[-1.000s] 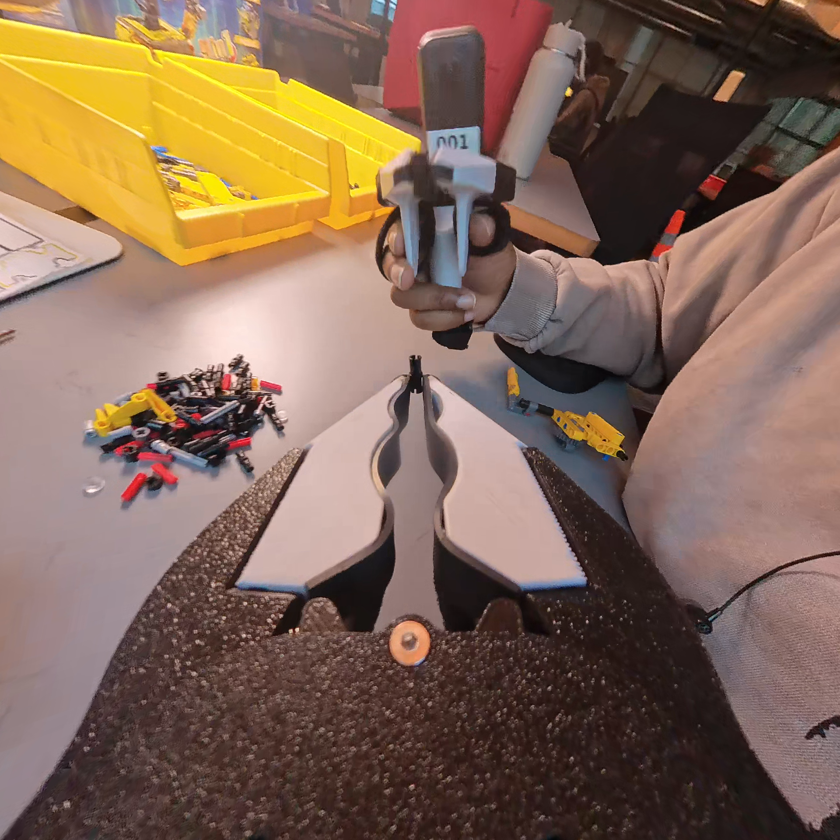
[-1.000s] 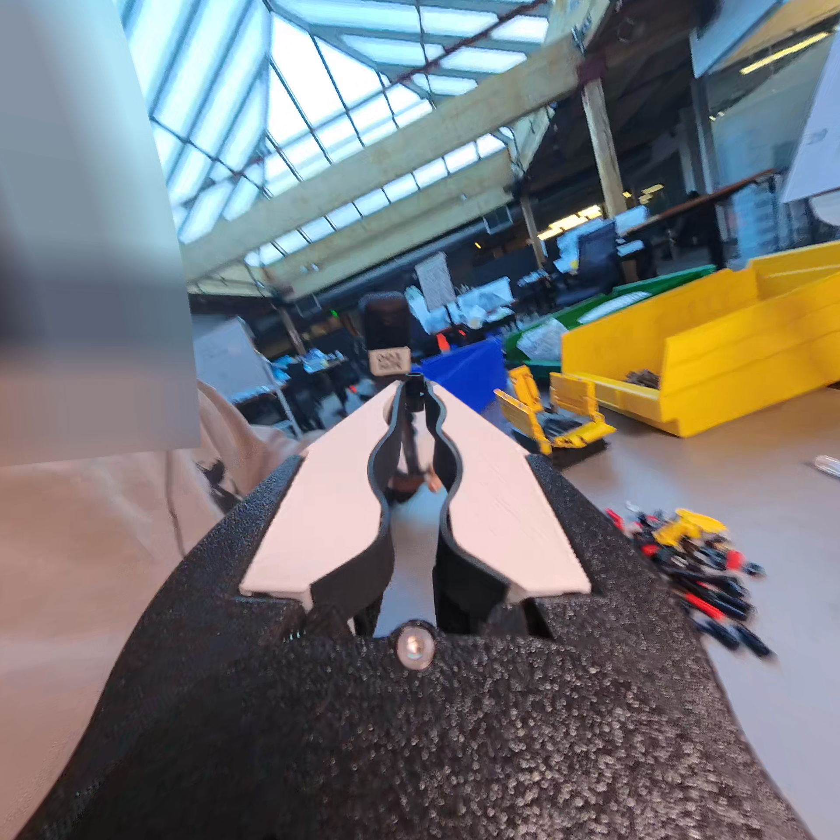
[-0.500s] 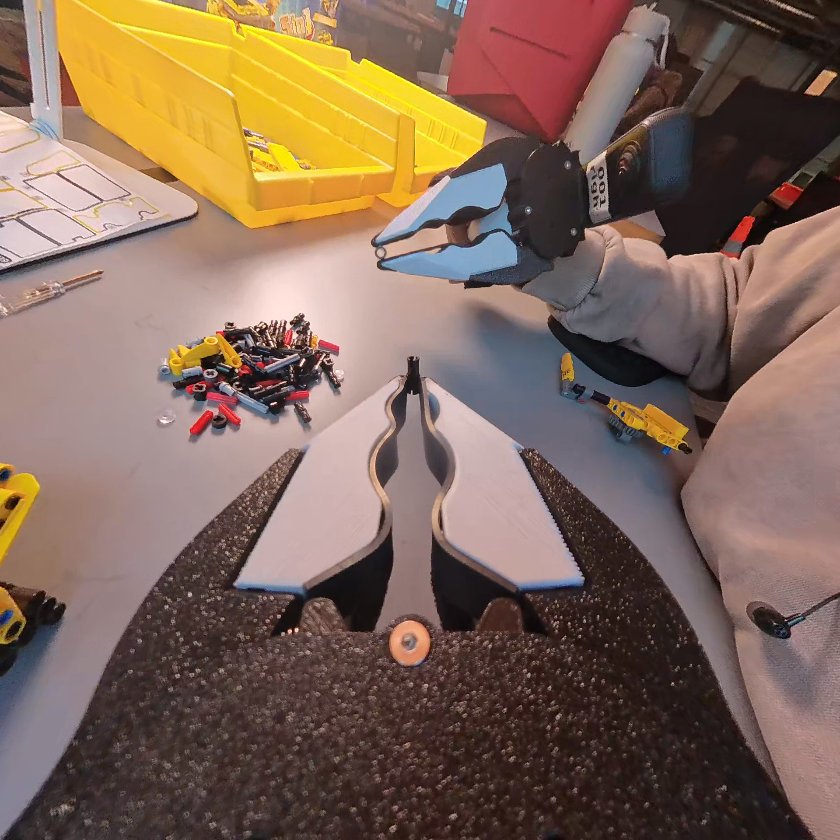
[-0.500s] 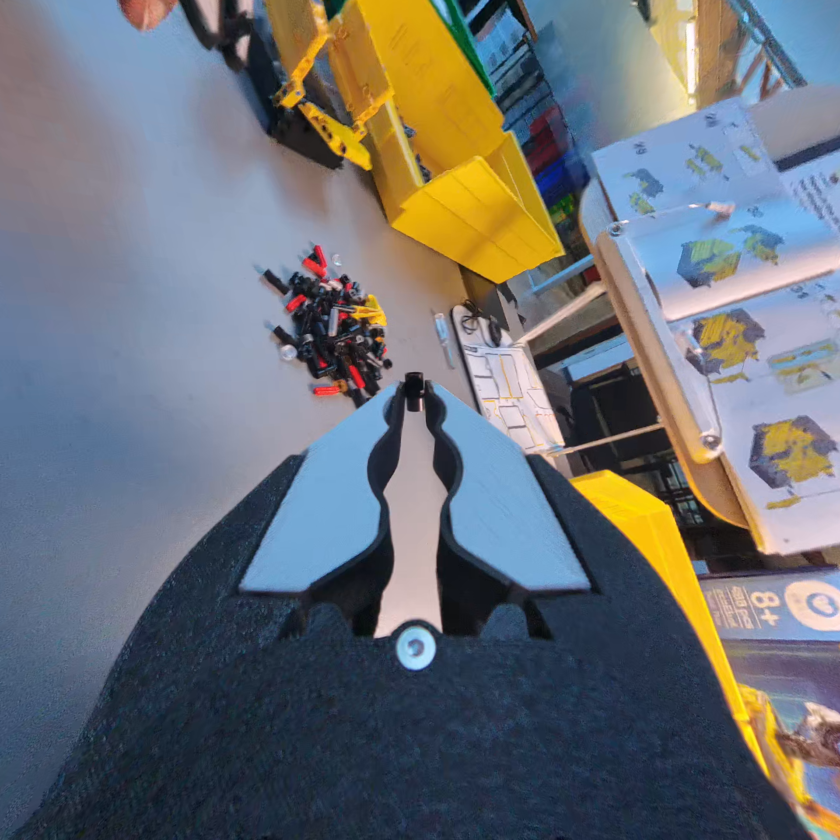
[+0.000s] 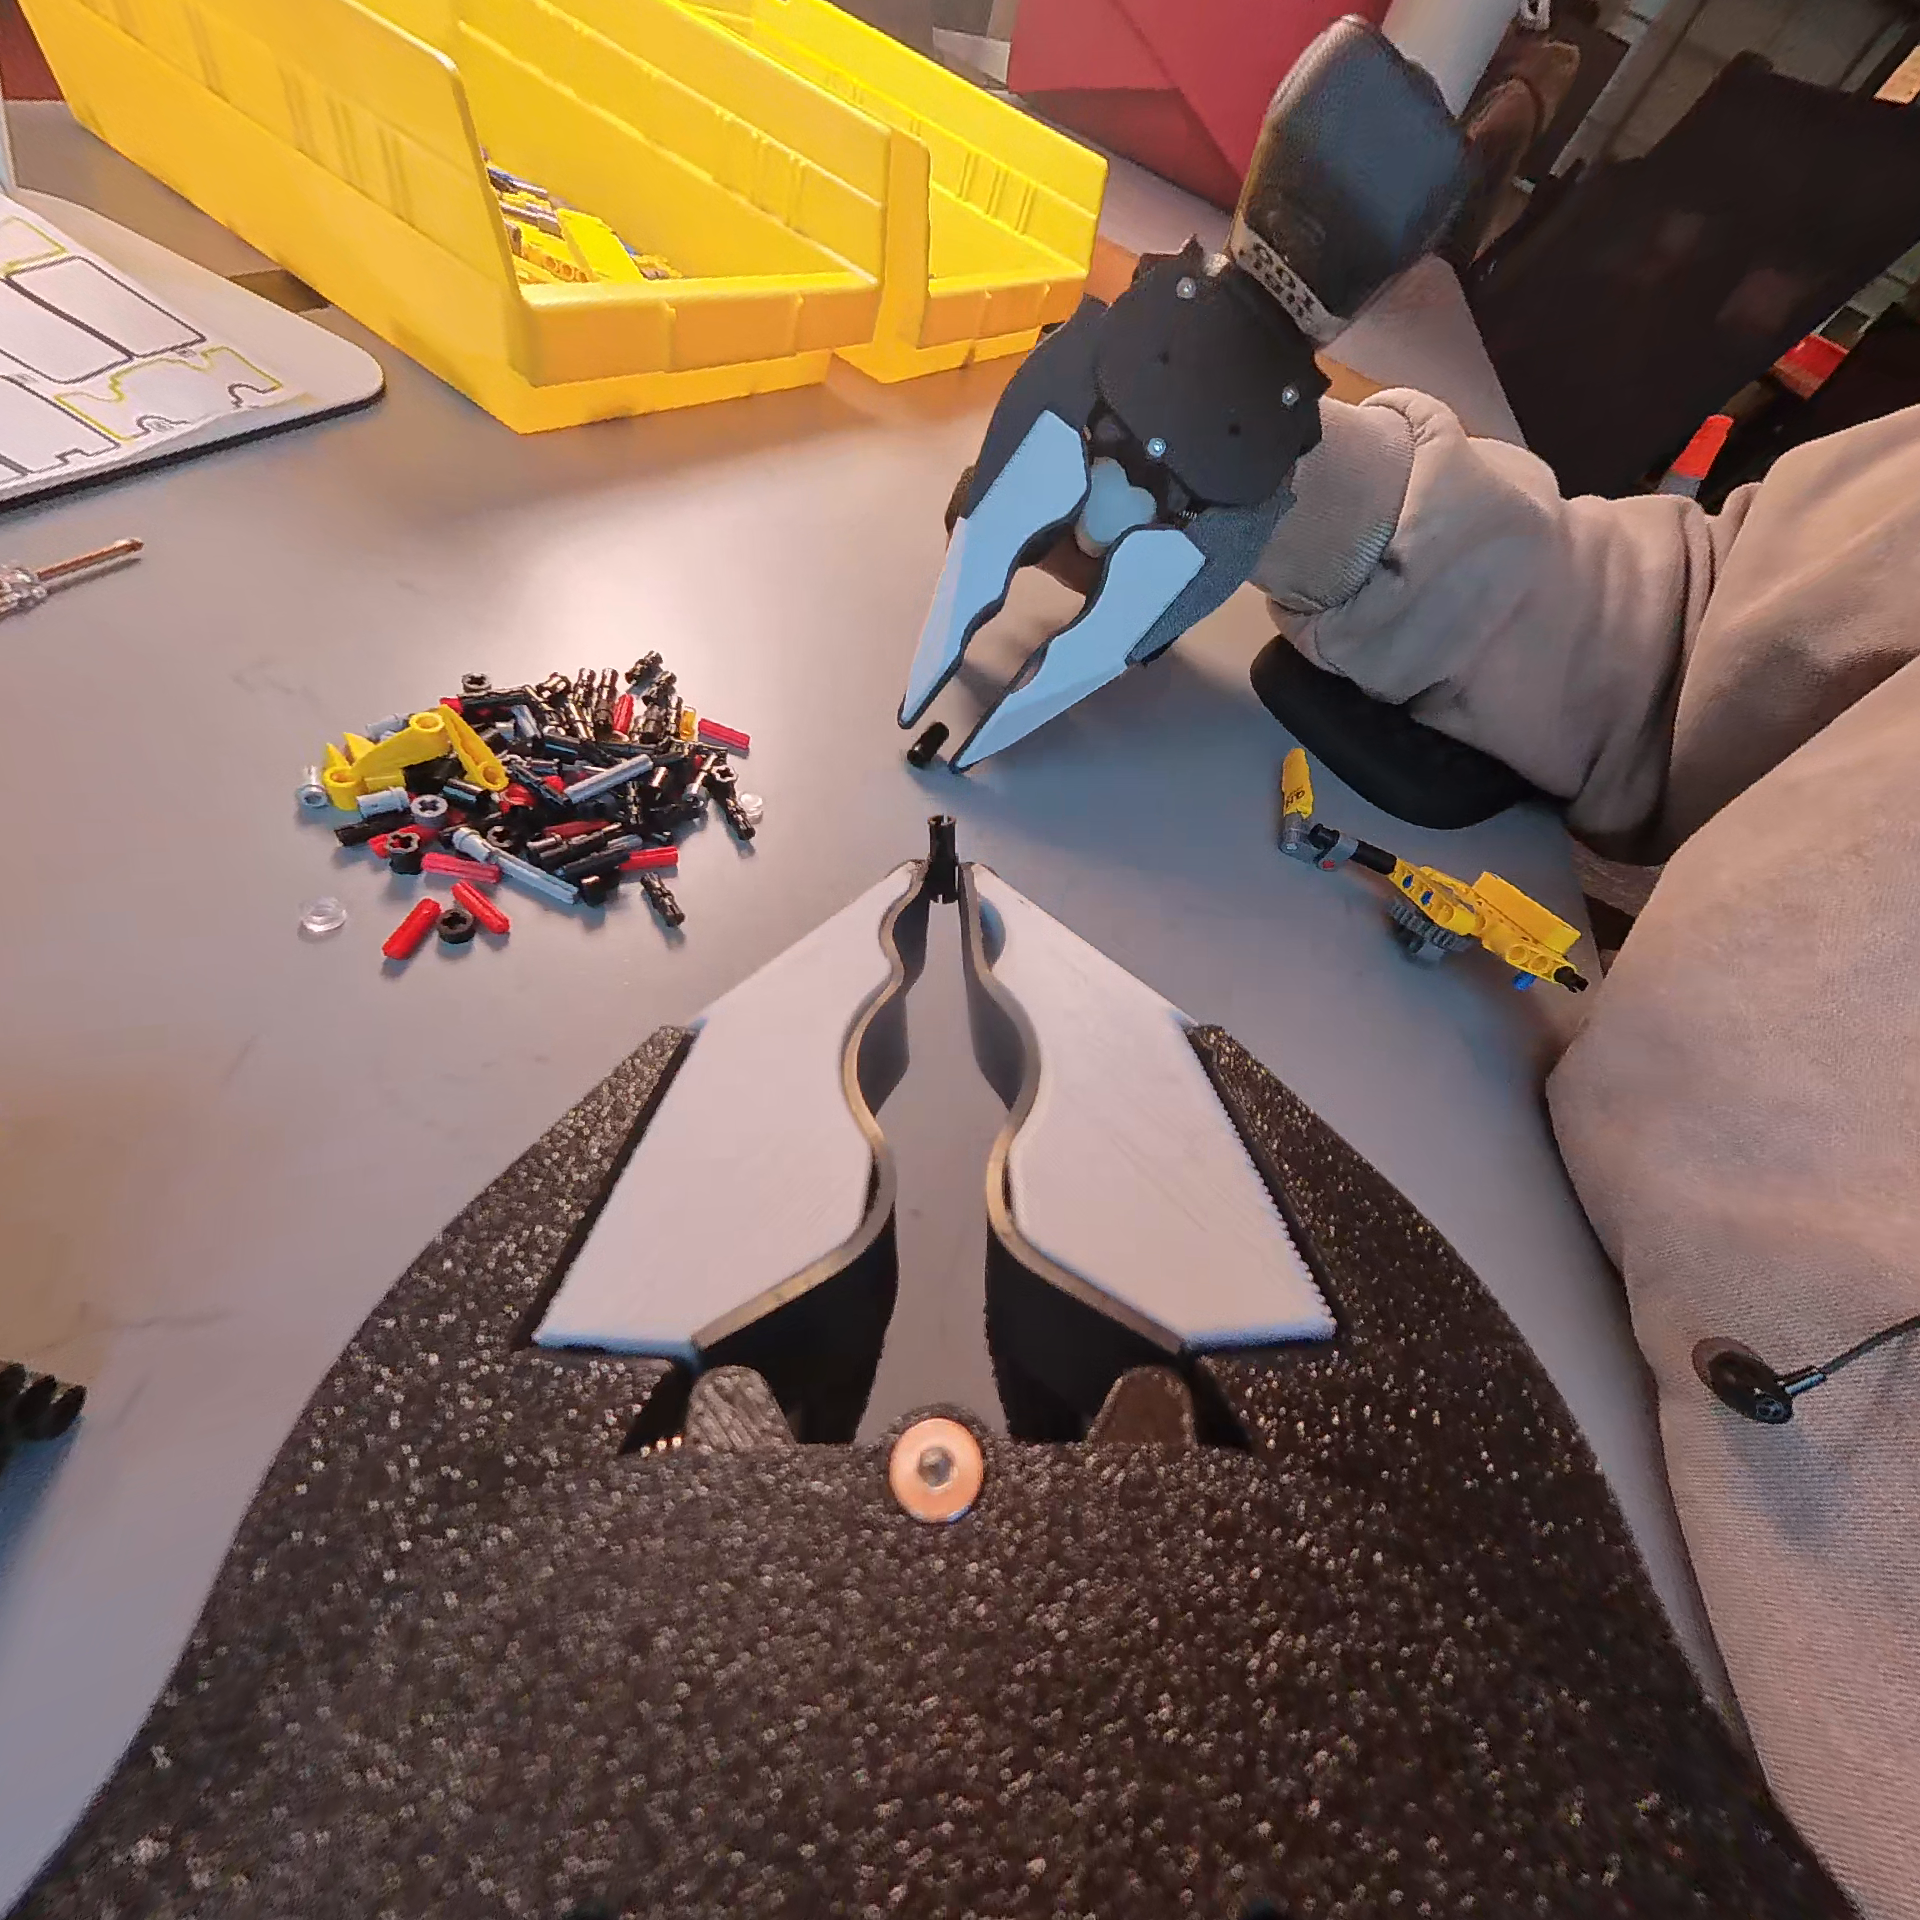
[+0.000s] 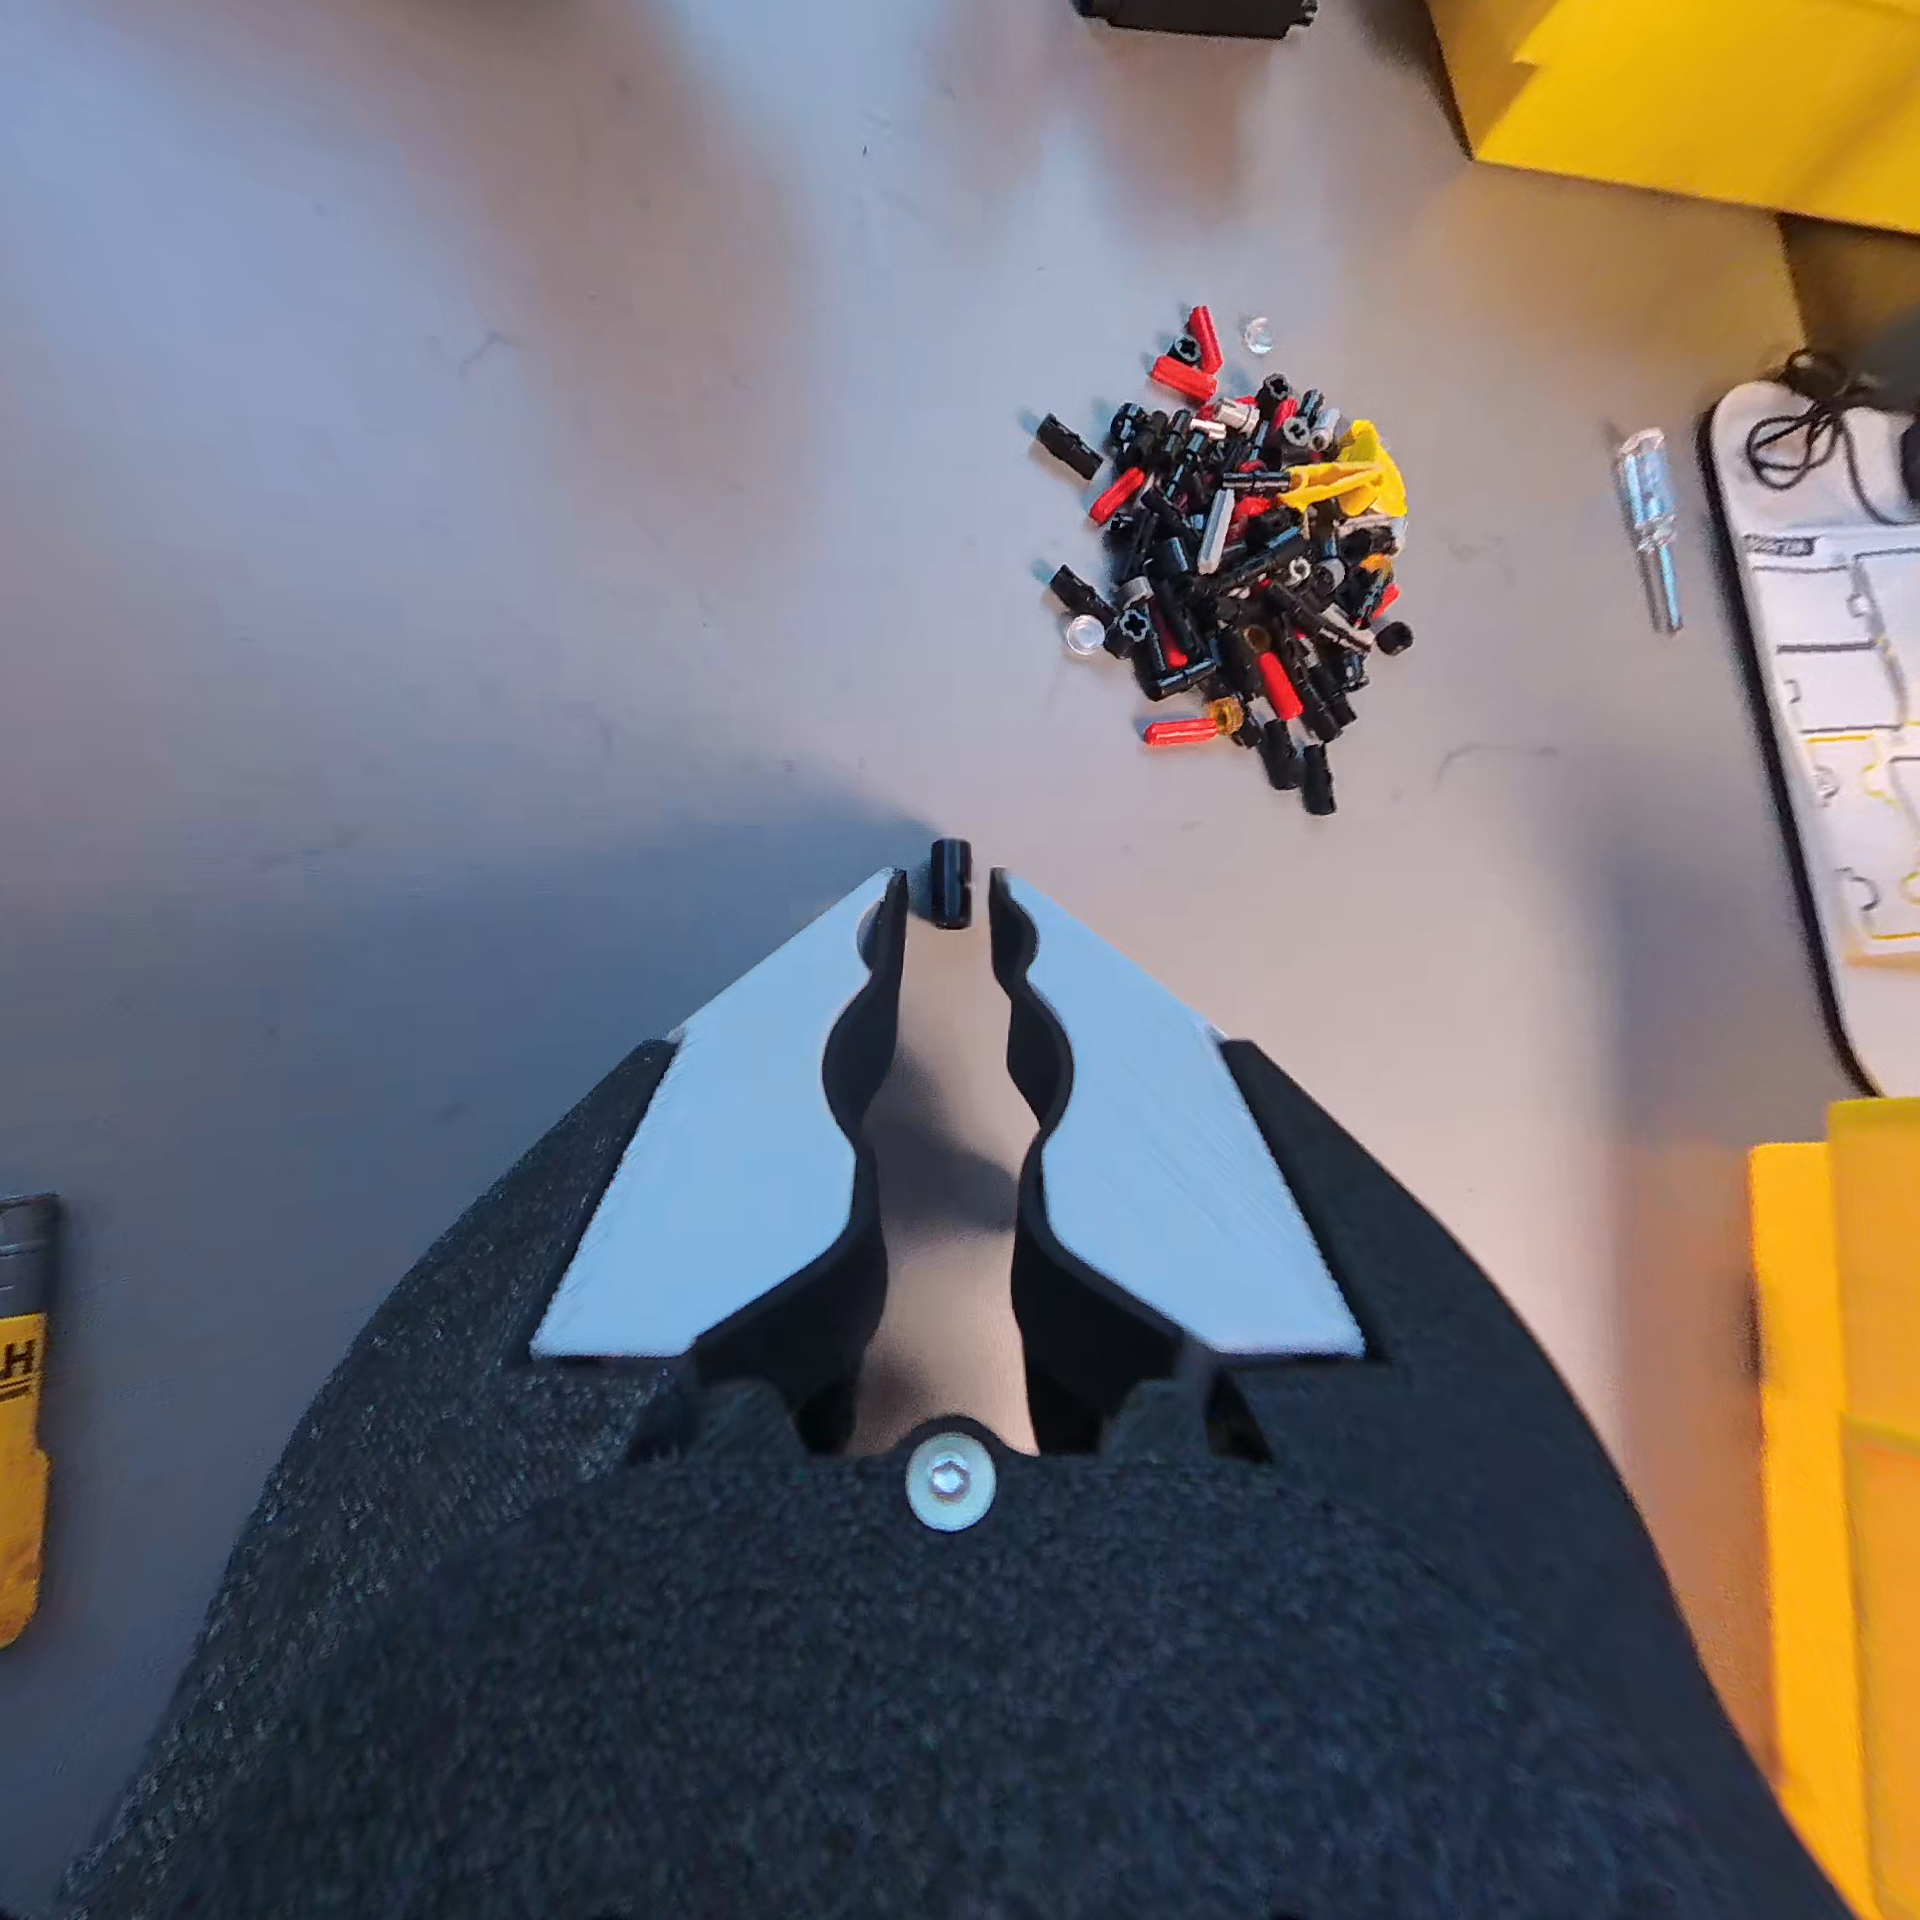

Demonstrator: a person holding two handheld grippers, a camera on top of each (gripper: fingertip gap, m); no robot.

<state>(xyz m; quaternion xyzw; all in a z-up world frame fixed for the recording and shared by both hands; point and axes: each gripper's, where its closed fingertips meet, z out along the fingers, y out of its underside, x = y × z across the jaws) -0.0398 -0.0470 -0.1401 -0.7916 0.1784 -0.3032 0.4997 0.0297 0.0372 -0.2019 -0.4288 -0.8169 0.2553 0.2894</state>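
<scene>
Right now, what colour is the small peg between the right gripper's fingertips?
Black; the peg shows best in the right wrist view.

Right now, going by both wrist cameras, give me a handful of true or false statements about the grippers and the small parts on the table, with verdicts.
1. The left gripper is shut on a thin black pin. True.
2. The right gripper is clamped on a red pin. False: it is open, with a short black peg on the table between its tips.
3. The pile of small parts sits inside a yellow bin. False: it lies on the grey table.
4. A small yellow assembly lies near the sleeve. True.
</scene>
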